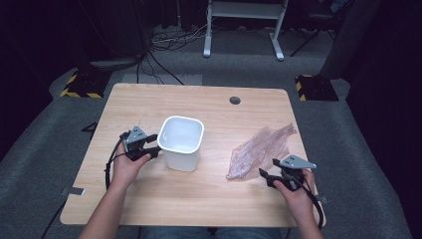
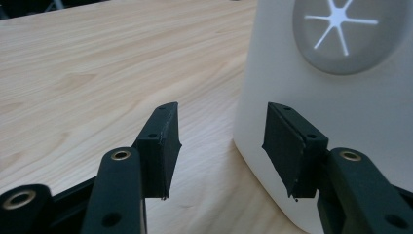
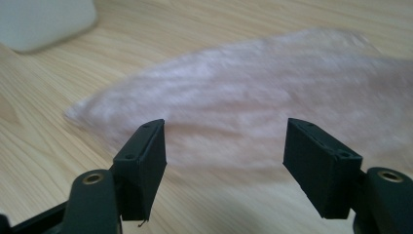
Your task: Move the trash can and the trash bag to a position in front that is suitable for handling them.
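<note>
Pink, wrinkled, see-through plastic bag [image 1: 261, 149], one only, lies flat on the right half of the light wooden counter [image 1: 209, 199]. One white square plastic tub [image 1: 180, 142] stands upright left of centre, well apart from the bag. Two grippers are out. The left gripper [image 1: 154, 150] sits just beside the tub's left wall, its fingers [image 2: 160, 146] parted and empty. The right gripper [image 1: 266, 175] hovers at the bag's near edge, its fingers [image 3: 141, 165] spread wide, gripping nothing.
</note>
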### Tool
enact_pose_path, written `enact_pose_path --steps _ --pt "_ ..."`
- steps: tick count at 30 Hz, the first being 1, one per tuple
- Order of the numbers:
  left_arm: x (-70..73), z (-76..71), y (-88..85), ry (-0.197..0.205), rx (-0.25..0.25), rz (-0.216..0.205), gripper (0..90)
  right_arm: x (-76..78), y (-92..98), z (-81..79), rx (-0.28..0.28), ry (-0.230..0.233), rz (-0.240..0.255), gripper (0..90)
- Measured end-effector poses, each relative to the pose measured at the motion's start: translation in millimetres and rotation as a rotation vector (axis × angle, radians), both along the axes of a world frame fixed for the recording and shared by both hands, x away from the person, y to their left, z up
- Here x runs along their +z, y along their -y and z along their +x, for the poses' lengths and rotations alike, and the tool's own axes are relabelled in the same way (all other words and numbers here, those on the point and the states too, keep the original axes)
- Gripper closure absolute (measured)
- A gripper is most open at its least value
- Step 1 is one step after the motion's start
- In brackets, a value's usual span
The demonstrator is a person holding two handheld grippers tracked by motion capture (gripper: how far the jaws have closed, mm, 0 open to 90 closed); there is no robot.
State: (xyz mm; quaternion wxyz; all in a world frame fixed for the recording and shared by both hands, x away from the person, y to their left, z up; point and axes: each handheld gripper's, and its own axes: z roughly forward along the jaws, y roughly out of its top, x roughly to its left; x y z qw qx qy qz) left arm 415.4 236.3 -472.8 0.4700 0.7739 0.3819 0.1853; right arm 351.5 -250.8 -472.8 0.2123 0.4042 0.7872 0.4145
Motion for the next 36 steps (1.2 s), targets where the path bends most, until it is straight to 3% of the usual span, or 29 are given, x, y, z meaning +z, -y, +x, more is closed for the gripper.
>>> enact_pose_path --steps 2,5,10,17,21,26,30,32,36 --pt "0.1 -1.5 5.5 -0.011 -0.021 -0.005 47.2 6.4 -15.1 3.6 0.025 0.001 0.024 33.9" --pt "-0.2 -3.4 12.6 -0.045 -0.053 -0.055 45.7 14.0 -37.5 11.5 0.042 -0.007 0.033 35.8" --pt "-3.9 -10.4 30.1 -0.069 -0.104 -0.047 46.0 19.8 -67.9 25.9 0.074 -0.016 0.043 36.5" --pt "-13.5 -4.7 37.3 -0.107 -0.043 -0.054 44.7 11.6 -94.4 47.0 0.060 -0.052 0.068 38.0" --pt "-13.7 -8.6 44.8 -0.111 -0.082 -0.033 46.2 4.1 -109.8 51.7 0.073 -0.073 0.073 38.0" --pt "-13.9 -17.4 53.8 -0.095 -0.087 -0.022 47.5 2.7 -114.3 46.1 0.080 -0.057 0.043 40.5" --pt "-14.6 -23.2 60.0 -0.112 -0.111 -0.011 47.8 1.4 -105.4 40.3 0.077 -0.073 0.049 39.3" --pt "-12.9 -27.3 65.9 -0.100 -0.128 0.021 44.9 0.6 -99.5 37.0 0.070 -0.082 0.057 37.1" --pt "-11.3 -29.6 68.3 -0.104 -0.133 0.015 42.2 0.8 -92.6 33.0 0.066 -0.081 0.048 35.0"
